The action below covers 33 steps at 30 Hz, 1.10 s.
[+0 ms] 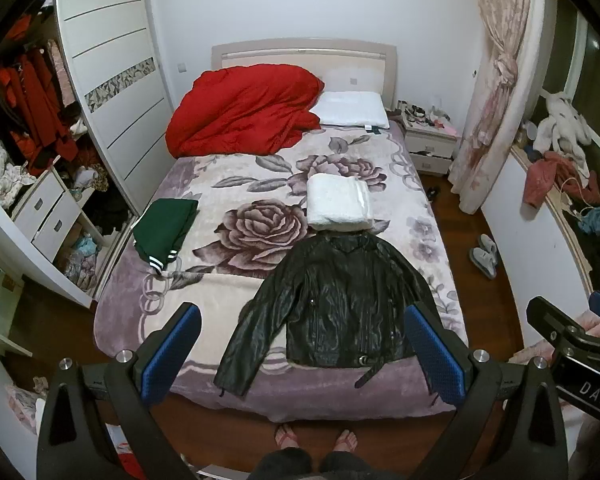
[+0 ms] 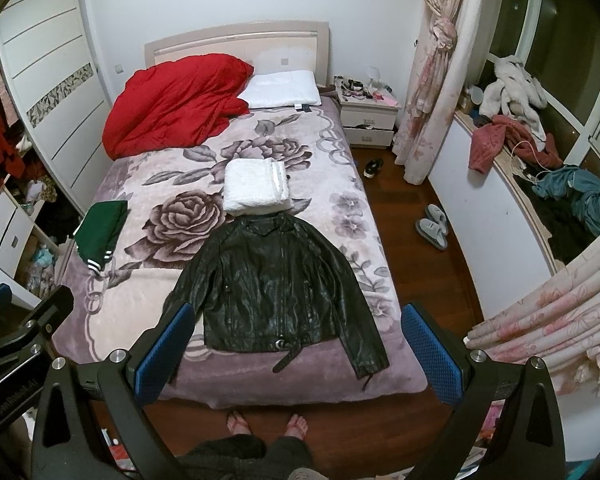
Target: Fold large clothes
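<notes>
A black leather jacket point(image 1: 340, 300) lies flat and face up at the foot of the bed point(image 1: 220, 280), sleeves spread out, collar toward the headboard. It shows in the right wrist view point(image 2: 276, 288) too. My left gripper point(image 1: 300, 336) is open and empty, held high above the foot of the bed. My right gripper point(image 2: 296, 332) is open and empty at the same height, to its right. The right gripper also shows at the right edge of the left wrist view point(image 1: 572, 320).
A folded white garment point(image 1: 338, 204) lies just beyond the jacket's collar. A folded green garment point(image 1: 166, 232) lies at the bed's left edge. A red duvet point(image 1: 244, 108) and a white pillow point(image 1: 352, 108) sit at the headboard. Grey slippers point(image 2: 432, 226) lie on the floor at right.
</notes>
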{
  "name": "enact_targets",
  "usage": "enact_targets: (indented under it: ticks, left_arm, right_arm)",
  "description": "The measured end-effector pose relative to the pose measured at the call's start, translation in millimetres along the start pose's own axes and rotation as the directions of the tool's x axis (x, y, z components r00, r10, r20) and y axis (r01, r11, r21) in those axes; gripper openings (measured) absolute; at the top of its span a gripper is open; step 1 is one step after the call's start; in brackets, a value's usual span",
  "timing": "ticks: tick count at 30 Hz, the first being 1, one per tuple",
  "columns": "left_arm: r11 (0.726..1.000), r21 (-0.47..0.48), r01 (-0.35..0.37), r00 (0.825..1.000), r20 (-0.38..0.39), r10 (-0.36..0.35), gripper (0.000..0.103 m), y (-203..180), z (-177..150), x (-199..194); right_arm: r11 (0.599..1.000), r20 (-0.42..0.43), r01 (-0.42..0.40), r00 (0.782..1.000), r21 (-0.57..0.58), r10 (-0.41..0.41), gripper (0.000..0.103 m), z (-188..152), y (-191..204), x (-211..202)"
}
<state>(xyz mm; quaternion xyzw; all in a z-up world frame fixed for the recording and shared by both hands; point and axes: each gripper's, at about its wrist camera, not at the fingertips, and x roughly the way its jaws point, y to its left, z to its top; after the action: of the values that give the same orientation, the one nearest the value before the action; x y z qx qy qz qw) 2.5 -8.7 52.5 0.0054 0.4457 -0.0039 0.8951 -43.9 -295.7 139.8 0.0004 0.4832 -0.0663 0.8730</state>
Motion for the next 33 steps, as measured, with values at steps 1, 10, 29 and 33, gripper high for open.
enact_targets:
  ticks: [1, 10, 29, 33]
  left_arm:
    - [1.000, 0.000, 0.000, 1.000, 0.000, 0.000, 0.103, 0.0, 3.5, 0.8]
    - [1.000, -0.004, 0.006, 1.000, 0.008, -0.006, 0.103, -0.5, 14.8, 4.1]
    - [0.982, 0.133, -0.135, 0.991, -0.004, 0.137, 0.103, -9.7, -15.3, 214.1]
    - [0.965, 0.190, -0.179, 0.968, -0.142, 0.208, 0.103, -29.2, -59.2, 314.8]
  right_arm:
    - [1.000, 0.000, 0.000, 1.000, 0.000, 0.000, 0.103, 0.2, -0.4, -0.7]
    - [1.000, 0.002, -0.002, 1.000, -0.002, 0.002, 0.103, 1.4, -1.0, -4.1]
    - [0.954, -0.192, 0.092, 0.981, 0.285, -0.037, 0.103, -9.5, -71.7, 205.1]
    - [0.916, -0.363, 0.191, 0.930, 0.353, -0.054, 0.103, -59.4, -149.4, 342.0]
